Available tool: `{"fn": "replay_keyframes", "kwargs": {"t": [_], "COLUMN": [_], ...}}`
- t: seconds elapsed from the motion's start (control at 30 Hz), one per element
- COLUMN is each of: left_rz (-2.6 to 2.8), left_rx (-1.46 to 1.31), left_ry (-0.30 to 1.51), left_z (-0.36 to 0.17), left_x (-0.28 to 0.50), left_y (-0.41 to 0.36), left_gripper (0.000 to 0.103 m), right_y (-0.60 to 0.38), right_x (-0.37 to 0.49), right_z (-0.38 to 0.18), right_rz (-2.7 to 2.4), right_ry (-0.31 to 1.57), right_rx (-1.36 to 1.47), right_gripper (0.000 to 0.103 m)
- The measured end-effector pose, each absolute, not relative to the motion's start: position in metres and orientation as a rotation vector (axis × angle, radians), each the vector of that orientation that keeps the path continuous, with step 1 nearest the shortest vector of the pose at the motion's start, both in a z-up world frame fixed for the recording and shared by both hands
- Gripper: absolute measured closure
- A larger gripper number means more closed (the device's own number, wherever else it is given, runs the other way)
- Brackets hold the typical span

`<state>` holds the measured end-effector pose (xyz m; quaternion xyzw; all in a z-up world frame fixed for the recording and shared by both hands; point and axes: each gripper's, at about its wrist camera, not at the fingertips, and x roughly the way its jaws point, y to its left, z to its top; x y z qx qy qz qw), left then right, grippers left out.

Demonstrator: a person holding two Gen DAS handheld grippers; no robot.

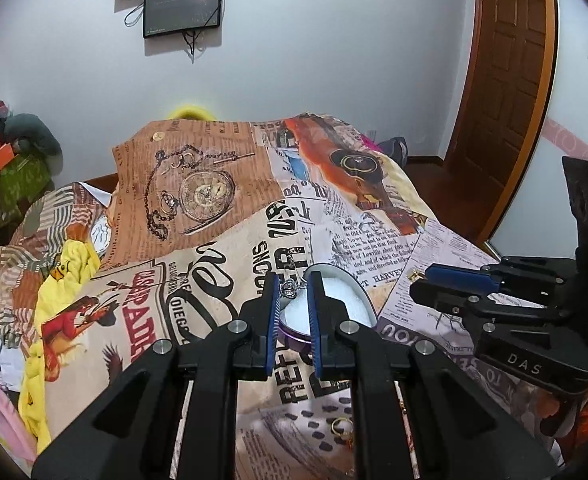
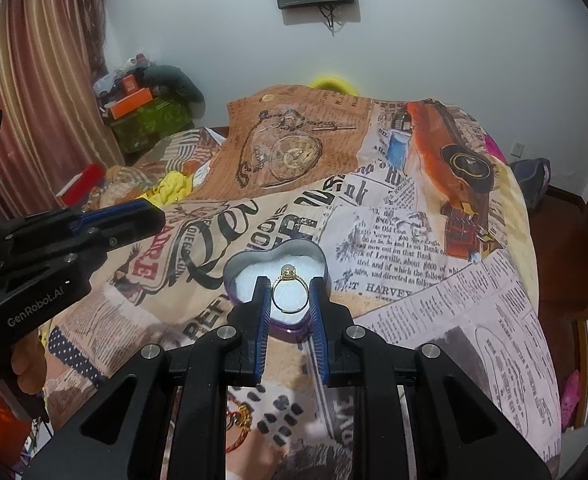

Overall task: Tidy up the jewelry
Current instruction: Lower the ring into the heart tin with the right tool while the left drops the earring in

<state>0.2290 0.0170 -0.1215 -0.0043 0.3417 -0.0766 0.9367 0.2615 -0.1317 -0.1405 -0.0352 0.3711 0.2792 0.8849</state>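
My left gripper point(image 1: 293, 280) is shut on a silver ring with sparkling stones point(image 1: 291, 289), held near the fingertips above the left edge of a heart-shaped purple box point(image 1: 336, 300) lined with white foam. My right gripper point(image 2: 289, 282) is shut on a gold ring with a pale stone point(image 2: 289, 294), held upright over the near side of the same heart-shaped box point(image 2: 235, 266). Each gripper shows in the other's view: the right gripper point(image 1: 420, 280) from the right, the left gripper point(image 2: 158, 214) from the left. The box rests on the bed.
A newspaper-print bedspread point(image 1: 213, 240) covers the bed. A loose gold ring point(image 1: 341, 426) lies close below my left gripper, and a gold bracelet with red cord point(image 2: 241, 416) below my right. Yellow cloth point(image 1: 69, 268) is bunched at the left. A wooden door point(image 1: 506, 80) stands at the right.
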Motion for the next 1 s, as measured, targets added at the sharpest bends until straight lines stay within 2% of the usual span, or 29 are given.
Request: {"fn": "replay_keyframes", "kwargs": {"t": [0.57,1.0], "left_rz": [-0.246,-0.257], "left_rx": [-0.014,0.016], "left_ry": [0.852,0.898], "left_z": [-0.177,-0.193], "left_x": [0.278,0.286], "left_y": [0.01,0.007], "left_gripper": [0.09,0.09], "right_y": [-0.108,-0.102], "right_x": [0.298,0.306], "right_z": [-0.176,-0.193], "right_rz": [0.632,0.654], "right_ry": [0.857,0.902], "right_rx": [-0.153,-0.187], "right_gripper": [0.086,0.086]}}
